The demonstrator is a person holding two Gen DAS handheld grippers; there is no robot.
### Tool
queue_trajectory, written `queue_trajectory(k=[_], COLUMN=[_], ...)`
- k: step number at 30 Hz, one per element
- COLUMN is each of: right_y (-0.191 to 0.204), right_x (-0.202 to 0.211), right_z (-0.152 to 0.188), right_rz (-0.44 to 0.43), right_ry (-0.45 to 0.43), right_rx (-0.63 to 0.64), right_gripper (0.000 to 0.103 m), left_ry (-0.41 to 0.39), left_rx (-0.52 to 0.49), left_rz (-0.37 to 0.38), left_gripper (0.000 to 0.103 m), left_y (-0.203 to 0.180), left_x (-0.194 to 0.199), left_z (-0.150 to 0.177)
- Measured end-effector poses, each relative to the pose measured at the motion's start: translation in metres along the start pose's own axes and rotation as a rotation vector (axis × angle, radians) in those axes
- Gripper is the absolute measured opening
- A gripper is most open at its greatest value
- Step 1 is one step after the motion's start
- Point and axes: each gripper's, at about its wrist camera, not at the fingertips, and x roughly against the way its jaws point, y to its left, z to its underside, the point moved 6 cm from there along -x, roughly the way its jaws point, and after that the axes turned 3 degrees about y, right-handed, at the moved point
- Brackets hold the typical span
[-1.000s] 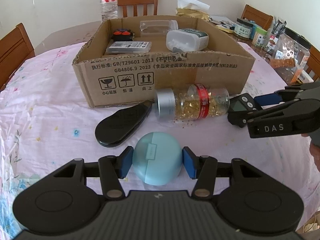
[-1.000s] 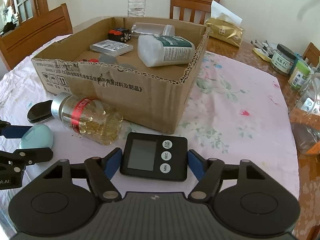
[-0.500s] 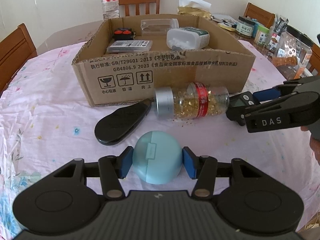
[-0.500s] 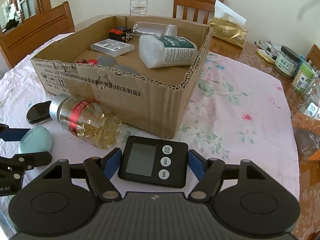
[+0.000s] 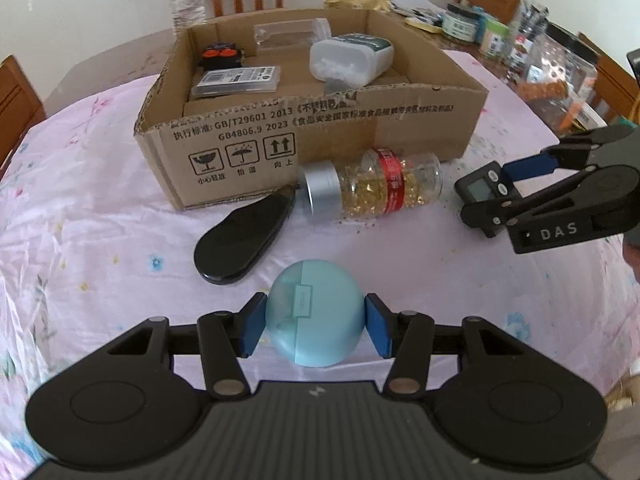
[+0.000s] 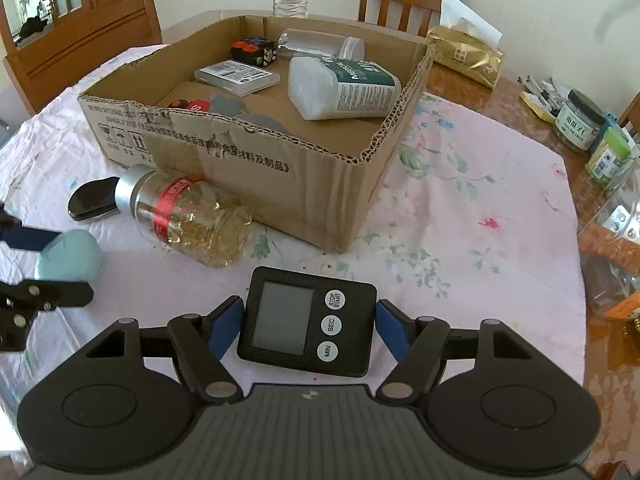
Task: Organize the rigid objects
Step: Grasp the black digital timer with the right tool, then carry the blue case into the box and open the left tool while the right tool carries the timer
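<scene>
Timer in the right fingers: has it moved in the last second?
Yes. The timer has lifted off the tablecloth, rising beside the cardboard box.

the left gripper (image 5: 315, 330) is held closed on the blue case (image 5: 315, 314) in front of the cardboard box (image 5: 320, 136); the right gripper (image 6: 307, 326) is clamped on the timer (image 6: 307, 322), lifted near the box's corner.

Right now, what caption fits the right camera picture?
Right gripper holds a black timer near the cardboard box.

Corrugated cardboard box (image 6: 280, 160), rough torn rim; clear plastic bottle (image 5: 384, 188) (brushed-metal cap); matt black plastic timer (image 6: 306, 322); smooth pale-blue case (image 5: 316, 312); wrinkled cloth tablecloth (image 6: 480, 248).
</scene>
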Motion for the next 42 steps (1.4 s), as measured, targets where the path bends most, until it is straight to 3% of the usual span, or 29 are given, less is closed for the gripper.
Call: queue_trajectory(k=[5, 7, 12, 19, 25, 29, 31, 35, 37, 42], right_y=[0.001, 0.002, 0.005, 0.012, 0.004, 0.009, 0.015, 0.018, 0.016, 0.012], right_x=[0.016, 0.025, 0.041, 0.019, -0.014, -0.019, -0.018, -0.017, -0.017, -0.017], right_z=[-0.004, -0.008, -0.023, -0.012, -0.008, -0.006, -0.002, -0.001, -0.004, -0.005], right_rz=[-0.006, -0.018, -0.019, -0.037, -0.071, -0.148, -0.139, -0.124, -0.119, -0.092], right_ry=[0.008, 0.000, -0.012, -0.022, 0.028, 0.082, 0.093, 0.094, 0.095, 0.117], right_rx=[-0.002, 0.005, 0.035, 0.093, 0.163, 0.153, 0.180, 0.194, 0.185, 0.162], right_gripper=[0.076, 0.068, 0.068, 0.085, 0.085, 0.089, 0.089, 0.085, 0.074, 0.074], left_ry=[0.019, 0.024, 0.011, -0.020, 0.006, 0.001, -0.003, -0.005, -0.007, -0.004], left_rx=[-0.055, -0.085, -0.165, -0.232, -0.264, -0.256, -0.249, -0.241, -0.242, -0.252], left_rz=[0.039, 0.058, 0.101, 0.133, 0.151, 0.152, 0.146, 0.141, 0.141, 0.146], left_gripper=[0.052, 0.052, 0.052, 0.052, 0.052, 0.052, 0.052, 0.052, 0.052, 0.052], left_y=[0.004, 0.005, 0.006, 0.008, 0.008, 0.012, 0.014, 0.016, 0.016, 0.010], left_x=[0.012, 0.019, 0.039, 0.049, 0.047, 0.049, 0.050, 0.051, 0.053, 0.057], left_z=[-0.010, -0.016, -0.034, -0.050, -0.049, -0.048, -0.049, -0.049, -0.050, -0.053])
